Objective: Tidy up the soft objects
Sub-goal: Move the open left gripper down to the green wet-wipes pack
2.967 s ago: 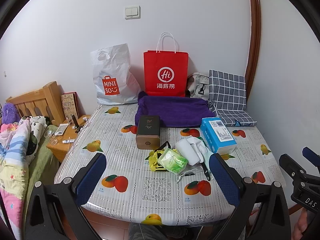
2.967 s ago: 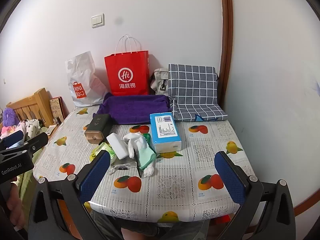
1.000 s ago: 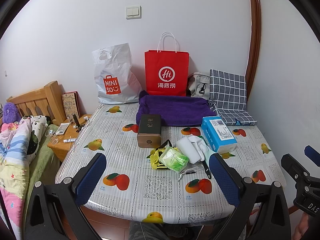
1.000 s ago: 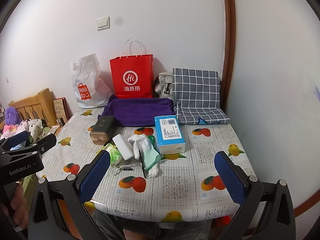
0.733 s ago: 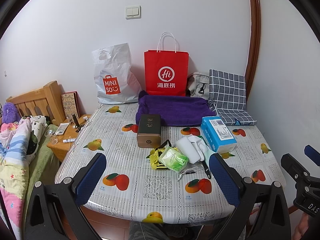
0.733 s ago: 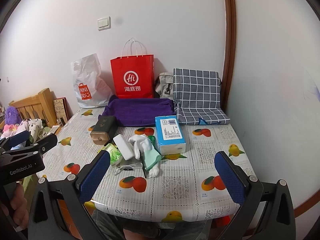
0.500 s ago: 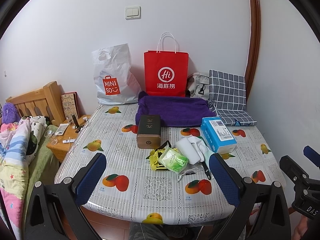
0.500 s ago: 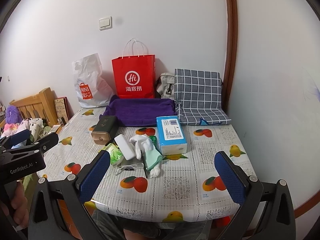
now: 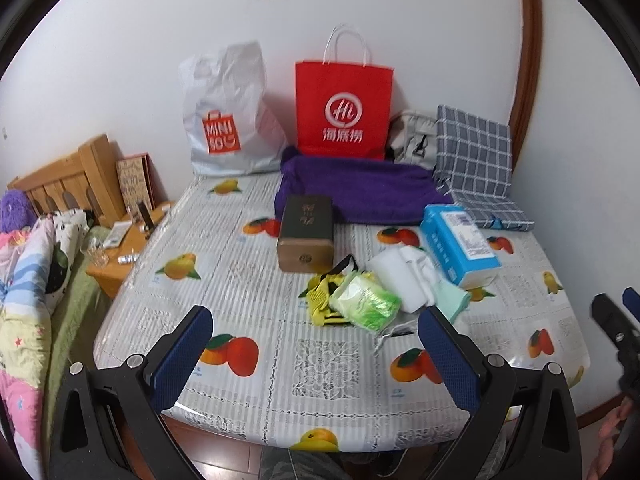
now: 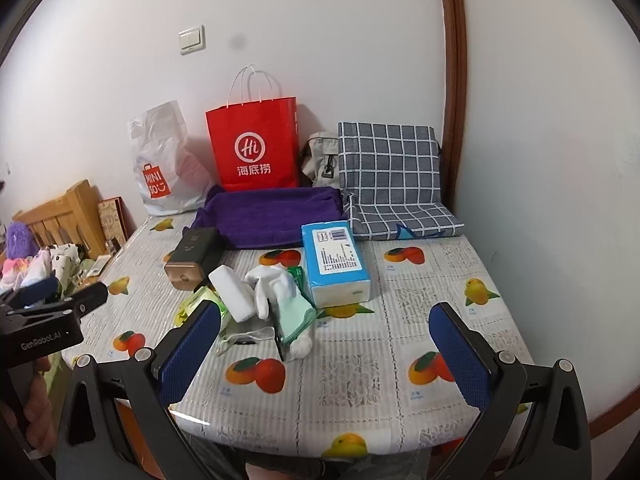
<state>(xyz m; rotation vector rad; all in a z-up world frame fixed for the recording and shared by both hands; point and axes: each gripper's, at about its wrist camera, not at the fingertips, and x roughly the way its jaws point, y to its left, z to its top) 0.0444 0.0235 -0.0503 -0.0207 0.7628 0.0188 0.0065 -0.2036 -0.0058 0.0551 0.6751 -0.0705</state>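
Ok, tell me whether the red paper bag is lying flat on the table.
No, the red paper bag stands upright against the wall at the back of the table, behind the purple cloth.

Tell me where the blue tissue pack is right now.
In the right wrist view, the blue tissue pack lies mid-table, right of the white gloves and just in front of the purple towel.

Tablecloth [image 9: 248, 280]: white lace print, orange and yellow fruit. Paper bag [image 9: 343, 110]: red, white logo. Plastic bag [image 9: 228, 120]: white, orange mark. Towel [image 9: 360, 190]: purple. Cushion [image 10: 390, 172]: grey-blue, white check. Tissue pack [image 10: 334, 262]: blue and white. Tin [image 9: 306, 236]: dark green, bronze end.
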